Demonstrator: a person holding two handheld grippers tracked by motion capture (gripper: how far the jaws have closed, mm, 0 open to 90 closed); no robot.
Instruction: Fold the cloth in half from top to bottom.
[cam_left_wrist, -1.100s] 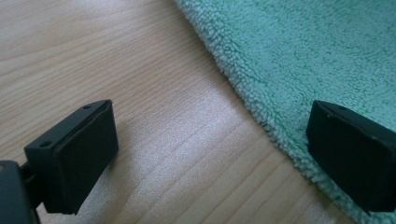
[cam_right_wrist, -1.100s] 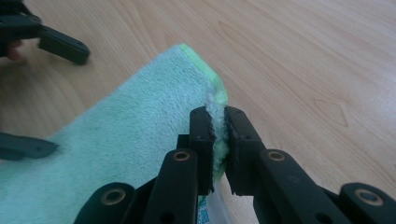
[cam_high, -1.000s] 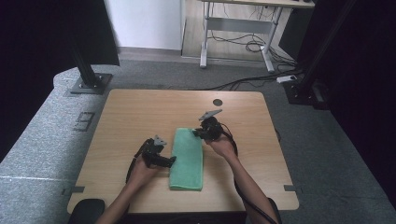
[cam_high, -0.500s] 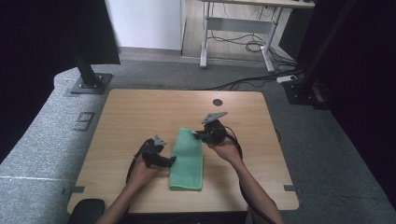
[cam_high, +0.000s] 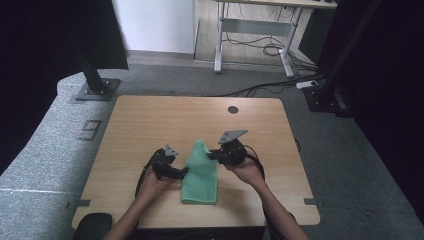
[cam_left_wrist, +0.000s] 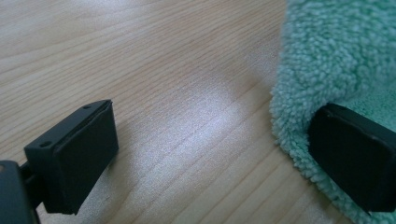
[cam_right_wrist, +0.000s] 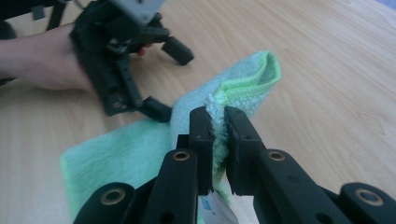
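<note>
A person seated at the near edge of a light wooden table (cam_high: 150, 120) works a green towel (cam_high: 200, 172) with a handheld gripper in each hand. The towel, a fleecy mint-green cloth, lies lengthwise near the middle of the table's near half, its near end flat on the wood and its far end lifted into a peak.

The right gripper (cam_high: 214, 154) holds that far end: in the right gripper view its two black jaws are pressed together on a pinched fold of the towel (cam_right_wrist: 233, 93), with the pile bunched up between them and a brighter green hem curling over just beyond. A white label shows under the jaws in the same view.

The left gripper (cam_high: 182, 172) sits at the towel's left edge, low over the table. Its jaws stand wide apart: in the left gripper view one jaw hangs over bare wood (cam_left_wrist: 187, 70) while the other rests against the fleecy edge of the towel (cam_left_wrist: 327, 60), so the edge lies between them but is not clamped. The right gripper view also takes in the left gripper (cam_right_wrist: 166, 77) and the hand (cam_right_wrist: 42, 60) behind it, just beside the cloth.

A round cable hole (cam_high: 232, 109) marks the table's far side.
</note>
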